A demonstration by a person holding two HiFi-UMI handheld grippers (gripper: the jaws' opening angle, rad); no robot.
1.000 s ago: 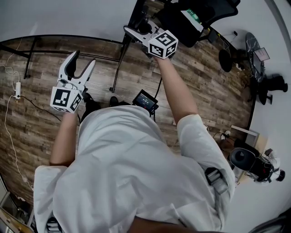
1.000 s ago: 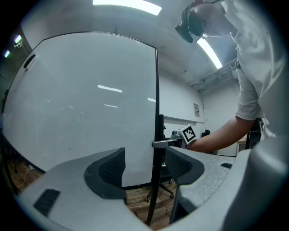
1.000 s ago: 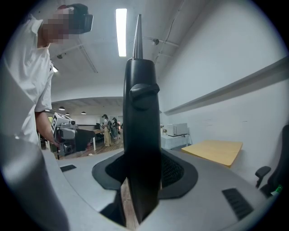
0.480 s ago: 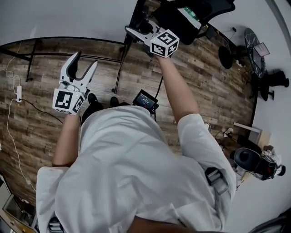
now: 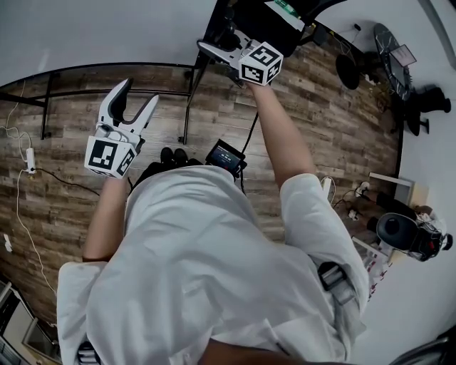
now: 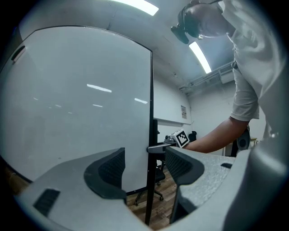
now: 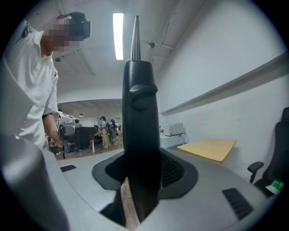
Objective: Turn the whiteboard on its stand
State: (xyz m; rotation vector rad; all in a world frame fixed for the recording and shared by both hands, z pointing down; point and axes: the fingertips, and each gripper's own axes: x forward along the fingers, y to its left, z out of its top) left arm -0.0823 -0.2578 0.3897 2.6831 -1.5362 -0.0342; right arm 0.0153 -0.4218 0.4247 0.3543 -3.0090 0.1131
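Note:
The whiteboard [image 5: 107, 32] fills the head view's top left, and its black side frame [image 5: 208, 28] runs down to the stand's legs [image 5: 187, 107]. My right gripper [image 5: 217, 43] is shut on that frame. In the right gripper view the black frame post [image 7: 141, 135] stands clamped between the pads of the right gripper [image 7: 141, 173]. My left gripper [image 5: 139, 94] hangs open in front of the board face, holding nothing. In the left gripper view the white board [image 6: 76, 103] and its black edge [image 6: 150, 135] lie beyond the left gripper [image 6: 144, 167]. The right gripper [image 6: 168, 145] grips that edge.
A black office chair [image 5: 285, 14] stands behind the board's right edge. A small device with a screen [image 5: 226, 155] sits on the wood floor by the person's shoes [image 5: 171, 153]. A power strip and cable [image 5: 28, 153] lie left. Equipment [image 5: 399, 232] clusters at the right.
Both grippers have drifted a little up and right in the head view. The right one stays clamped on the frame. The left one is still open. The chair has slid toward the top edge.

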